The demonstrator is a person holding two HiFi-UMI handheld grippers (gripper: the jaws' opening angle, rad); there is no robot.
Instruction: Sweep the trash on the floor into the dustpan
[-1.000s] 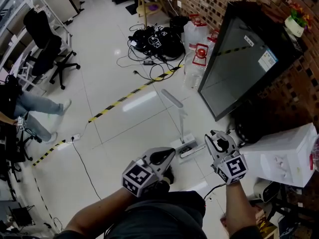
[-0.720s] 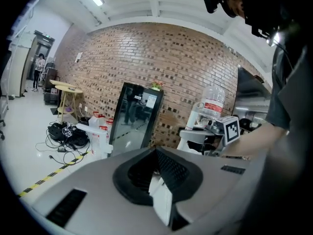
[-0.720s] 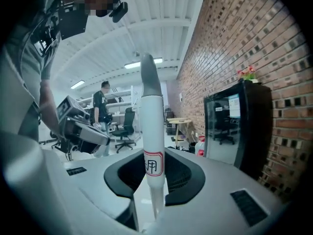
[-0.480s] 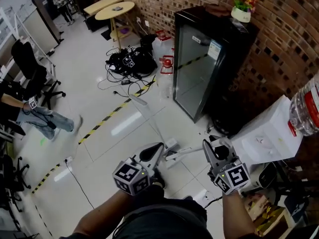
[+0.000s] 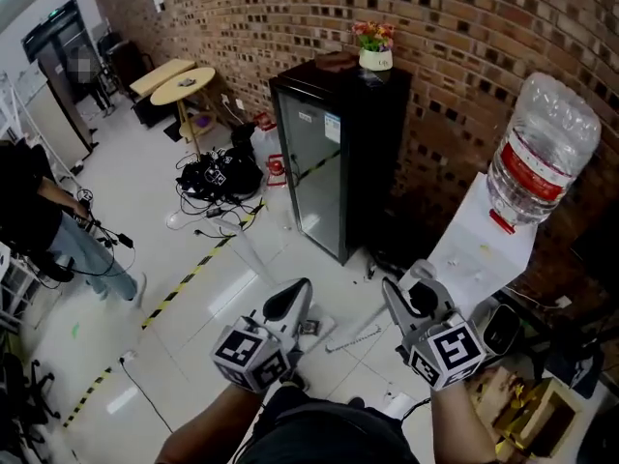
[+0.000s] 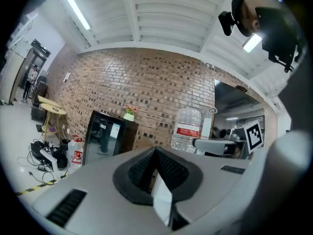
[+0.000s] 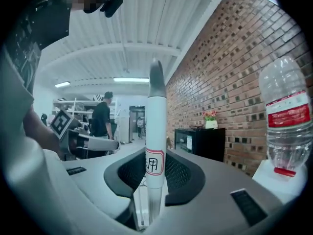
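The right tool (image 7: 155,179) has its jaws closed on an upright white pole (image 7: 155,131) that carries a red-bordered label and ends in a grey tip. In the head view this right tool (image 5: 395,296) sits at near right, and the white pole (image 5: 363,334) slants from below it down and left toward the floor.

The left tool (image 6: 155,173) has its jaws nearly together, pinching a thin white piece (image 6: 162,200); I cannot tell what that piece belongs to. In the head view the left tool (image 5: 293,298) hangs just above the dustpan (image 5: 311,329), which lies on the pale tiled floor (image 5: 242,288) between the 2 tools, close to the pole's lower end.

Farther out stands a black fridge (image 5: 338,153) against the brick wall (image 5: 290,27), with a flower pot (image 5: 375,48) on top. At right is a big water bottle (image 5: 540,148) seated neck-down on a white dispenser (image 5: 484,249). Striped yellow-and-black tape (image 5: 184,283) crosses the floor to the left. A heap of black cables (image 5: 218,177) lies beyond it, 2 round tables (image 5: 179,80) stand by the far wall, and a person (image 5: 39,220) is at far left.
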